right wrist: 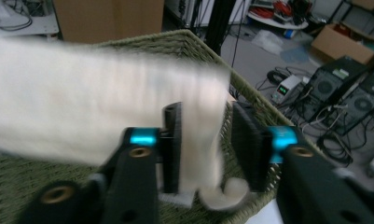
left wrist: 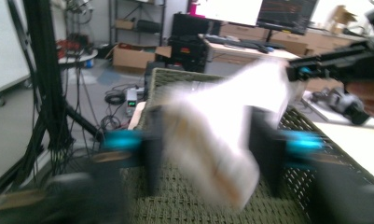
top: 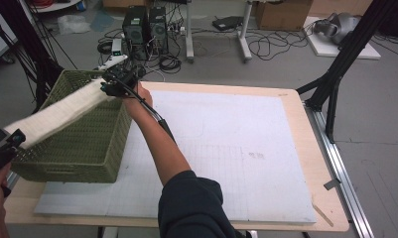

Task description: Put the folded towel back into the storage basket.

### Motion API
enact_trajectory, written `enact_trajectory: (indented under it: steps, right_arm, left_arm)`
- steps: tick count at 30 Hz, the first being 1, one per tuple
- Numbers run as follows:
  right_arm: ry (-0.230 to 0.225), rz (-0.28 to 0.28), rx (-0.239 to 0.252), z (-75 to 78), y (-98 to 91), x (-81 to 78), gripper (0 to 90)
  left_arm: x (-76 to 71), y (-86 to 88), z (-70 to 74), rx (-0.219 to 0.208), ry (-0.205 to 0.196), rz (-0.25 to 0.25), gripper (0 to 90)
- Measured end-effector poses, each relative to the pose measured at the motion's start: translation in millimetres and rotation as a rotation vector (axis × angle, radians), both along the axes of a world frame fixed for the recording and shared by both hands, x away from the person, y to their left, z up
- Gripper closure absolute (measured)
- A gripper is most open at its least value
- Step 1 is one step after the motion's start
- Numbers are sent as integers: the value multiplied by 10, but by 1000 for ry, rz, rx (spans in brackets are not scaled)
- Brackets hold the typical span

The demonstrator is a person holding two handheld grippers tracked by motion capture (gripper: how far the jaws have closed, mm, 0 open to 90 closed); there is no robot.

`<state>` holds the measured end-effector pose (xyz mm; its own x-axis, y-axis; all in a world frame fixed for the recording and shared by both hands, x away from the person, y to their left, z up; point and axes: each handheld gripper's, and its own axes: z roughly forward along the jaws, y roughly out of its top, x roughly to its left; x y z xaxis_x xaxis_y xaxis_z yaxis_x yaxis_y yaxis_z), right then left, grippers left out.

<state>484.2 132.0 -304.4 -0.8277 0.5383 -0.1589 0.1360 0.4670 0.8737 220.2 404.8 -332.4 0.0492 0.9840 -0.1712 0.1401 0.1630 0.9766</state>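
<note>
A long white folded towel (top: 62, 113) stretches above the green woven basket (top: 82, 144) on the table's left side. My left gripper (top: 10, 141) is at the towel's near end, low at the left edge. My right gripper (top: 112, 84) is at the far end, over the basket's back corner. In the left gripper view the blurred towel (left wrist: 212, 135) hangs between the wide-apart jaws of my left gripper (left wrist: 208, 154), and neither pad presses it. In the right gripper view the towel (right wrist: 82, 102) lies against one jaw of my right gripper (right wrist: 208, 144), with a gap to the other.
The basket stands on a white sheet (top: 226, 148) that covers a wooden table (top: 313, 148). Black tripod legs (top: 330, 79) stand at the right rear corner. Computer towers (top: 144, 25) and cables lie on the floor behind.
</note>
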Motion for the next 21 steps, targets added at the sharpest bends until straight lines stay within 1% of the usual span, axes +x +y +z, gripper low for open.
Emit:
enact_trajectory:
  steps: [2,4,6,9,12,14,17,21]
  right_arm:
    - [6,-11,1,-3,-28,13,583]
    - [8,-10,8,9,-53,13,579]
    - [1,-10,16,29,-91,5,577]
    - [1,-11,37,56,-189,-18,556]
    - [3,-11,53,63,-340,-48,522]
    - [16,-14,59,57,-459,-64,496]
    - [21,-18,80,46,-669,-104,445]
    - [27,-26,90,29,-968,-202,380]
  left_arm:
    - [1,-23,14,15,-2,24,271]
    - [-6,-40,37,5,-13,24,258]
    - [-10,-62,54,12,-19,18,249]
    - [0,-94,59,10,-23,-8,253]
    - [19,-146,68,9,-27,-48,257]
    - [32,-194,84,6,-35,-85,259]
    - [64,-291,106,0,-46,-145,256]
    - [143,-466,107,-4,-35,-223,247]
